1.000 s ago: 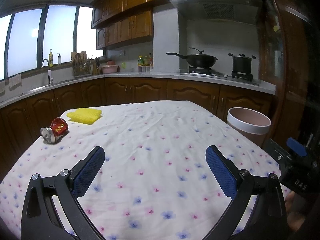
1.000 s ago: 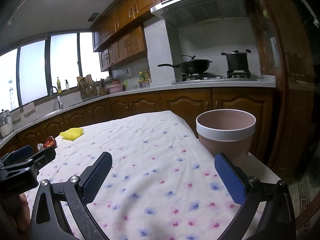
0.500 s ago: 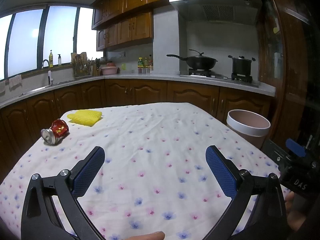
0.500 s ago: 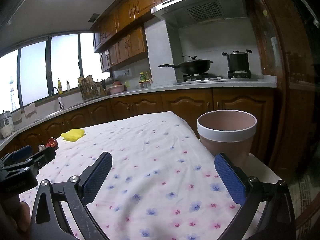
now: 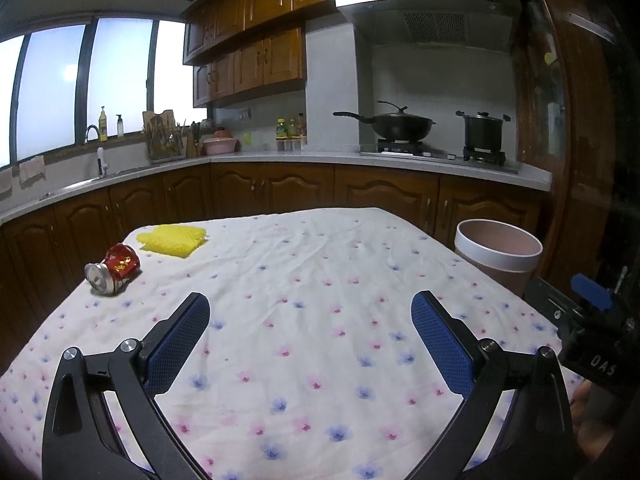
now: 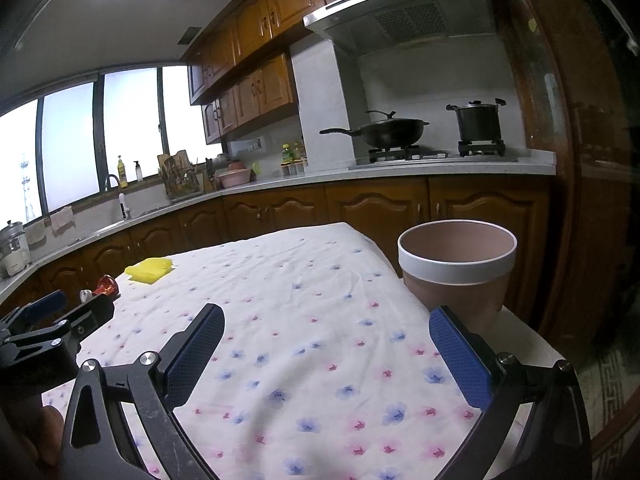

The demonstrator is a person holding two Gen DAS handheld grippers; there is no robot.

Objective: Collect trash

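Note:
A crushed red can (image 5: 114,267) lies on its side near the table's far left edge, with a yellow cloth (image 5: 173,239) just beyond it. Both show small in the right wrist view, the can (image 6: 105,286) and the cloth (image 6: 149,269). A pink bin with a white rim (image 6: 456,267) stands off the table's right edge; it also shows in the left wrist view (image 5: 497,255). My left gripper (image 5: 310,338) is open and empty over the near middle of the table. My right gripper (image 6: 326,350) is open and empty near the bin.
The table wears a white floral cloth (image 5: 312,280). Wooden kitchen cabinets and a counter (image 5: 280,160) run behind, with a wok (image 5: 400,126) and a pot (image 5: 482,130) on the stove. A dark wooden frame (image 6: 580,200) stands at right.
Both views have tilted down slightly, so the table and the bin sit a little lower in frame. Both grippers stay open and empty.

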